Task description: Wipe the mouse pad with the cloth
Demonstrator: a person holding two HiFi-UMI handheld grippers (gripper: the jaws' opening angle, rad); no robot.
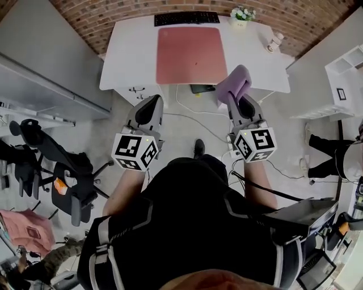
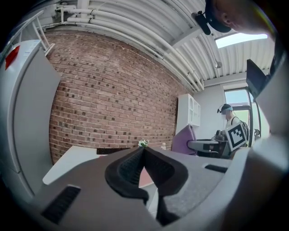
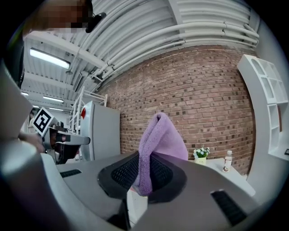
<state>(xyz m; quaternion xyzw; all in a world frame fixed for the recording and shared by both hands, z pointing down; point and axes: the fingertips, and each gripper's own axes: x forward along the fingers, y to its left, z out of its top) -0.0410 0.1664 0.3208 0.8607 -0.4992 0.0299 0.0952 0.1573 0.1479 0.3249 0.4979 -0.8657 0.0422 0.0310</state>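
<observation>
Fingers (image 3: 121,175) grip cloth (image 3: 161,135) near desk edge (image 1: 136,84).

Lilac cloth (image 1: 233,84), dusty-pink mouse pad (image 1: 191,55), white bench (image 1: 130,51).
The keyboard (image 1: 186,18) is black; the flowers (image 1: 243,12) are white and green in a pale pot. The left gripper (image 1: 152,102) and right gripper (image 1: 244,103) are grey with black ribbed insides and carry black-and-white square patterns. The wall (image 1: 102,14) is red-brown brick with pale mortar lines; the person's shirt (image 1: 187,215) is black with light grey stripes.
</observation>
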